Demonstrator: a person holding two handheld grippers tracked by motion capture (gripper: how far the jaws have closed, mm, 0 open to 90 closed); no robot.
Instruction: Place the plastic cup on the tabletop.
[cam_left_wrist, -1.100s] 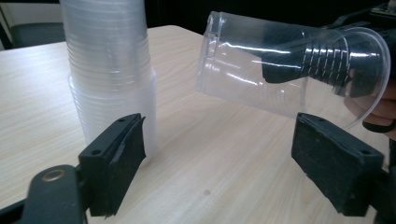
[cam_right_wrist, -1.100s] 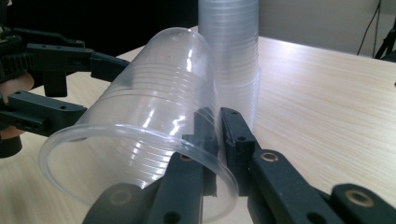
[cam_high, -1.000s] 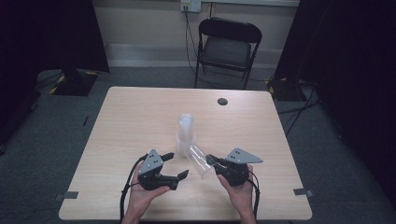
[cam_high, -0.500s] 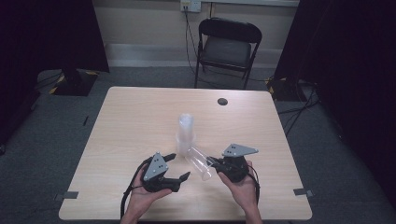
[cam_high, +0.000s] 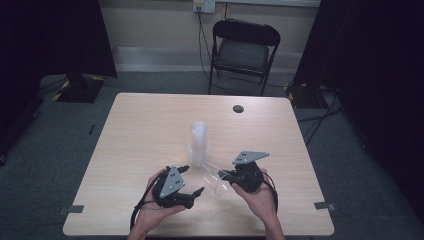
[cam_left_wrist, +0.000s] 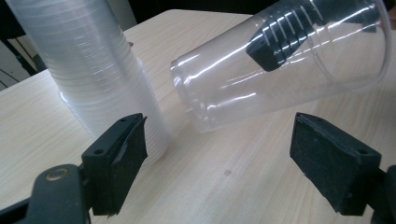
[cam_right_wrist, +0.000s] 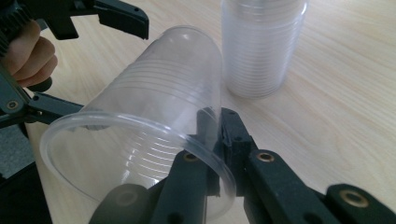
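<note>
A stack of clear plastic cups (cam_high: 199, 142) stands upright mid-table. Just in front of it a single clear cup (cam_high: 212, 177) lies tilted, its base toward the stack. My right gripper (cam_high: 223, 176) is shut on this cup's rim, one jaw inside the wall and one outside (cam_right_wrist: 217, 126). My left gripper (cam_high: 195, 179) sits to the cup's left with its jaws wide apart; they have just been opening. In the left gripper view (cam_left_wrist: 217, 149) the cup (cam_left_wrist: 280, 65) lies beyond the pads, untouched, with the stack (cam_left_wrist: 98, 70) at the left.
The light wooden table (cam_high: 150, 125) carries a small black round disc (cam_high: 238, 108) near its far edge. A black folding chair (cam_high: 245, 50) stands behind the table. Dark curtains hang at both sides of the room.
The left gripper's jaws narrowed a little and then spread again. Both hands stay about where they were, and the right gripper keeps its hold on the single cup.
</note>
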